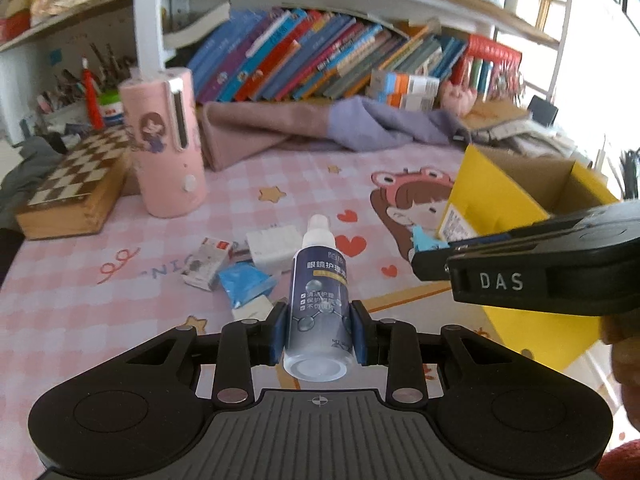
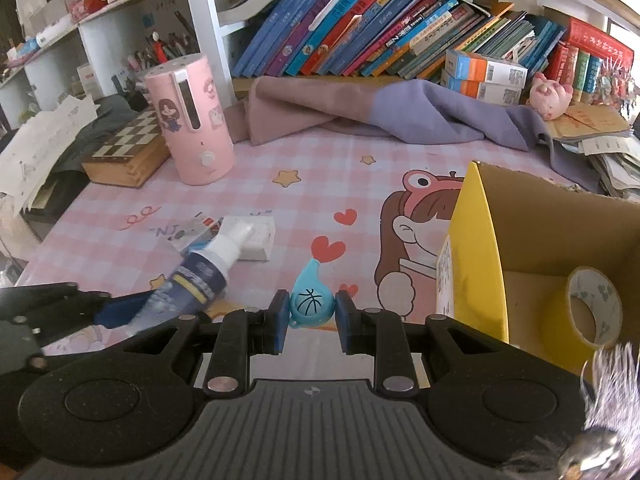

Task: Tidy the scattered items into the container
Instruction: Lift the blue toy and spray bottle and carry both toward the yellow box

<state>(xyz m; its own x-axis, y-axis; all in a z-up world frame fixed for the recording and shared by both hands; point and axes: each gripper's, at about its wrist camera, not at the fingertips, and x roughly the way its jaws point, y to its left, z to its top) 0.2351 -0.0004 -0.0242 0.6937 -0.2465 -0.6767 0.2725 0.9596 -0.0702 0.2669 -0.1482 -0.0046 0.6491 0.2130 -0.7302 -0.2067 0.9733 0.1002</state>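
Observation:
My left gripper (image 1: 319,330) is shut on a blue-and-white spray bottle (image 1: 318,292), lifted above the pink mat with its cap pointing away. The same bottle (image 2: 204,270) shows at the left of the right wrist view. My right gripper (image 2: 311,320) is shut on a small teal drop-shaped charm with a basketball print (image 2: 311,300); in the left wrist view it (image 1: 424,258) reaches in from the right beside the box. The yellow cardboard box (image 2: 476,248) stands open at the right with a roll of tape (image 2: 592,308) inside. A small carton (image 1: 208,262), a white tissue pack (image 1: 272,248) and a blue packet (image 1: 246,284) lie on the mat.
A pink cylindrical appliance (image 1: 164,144) and a wooden chessboard box (image 1: 76,188) stand at the back left. Folded pink and purple cloth (image 2: 360,108) lies along the back under a shelf of books (image 2: 360,24). Paper stacks (image 2: 608,148) sit behind the box.

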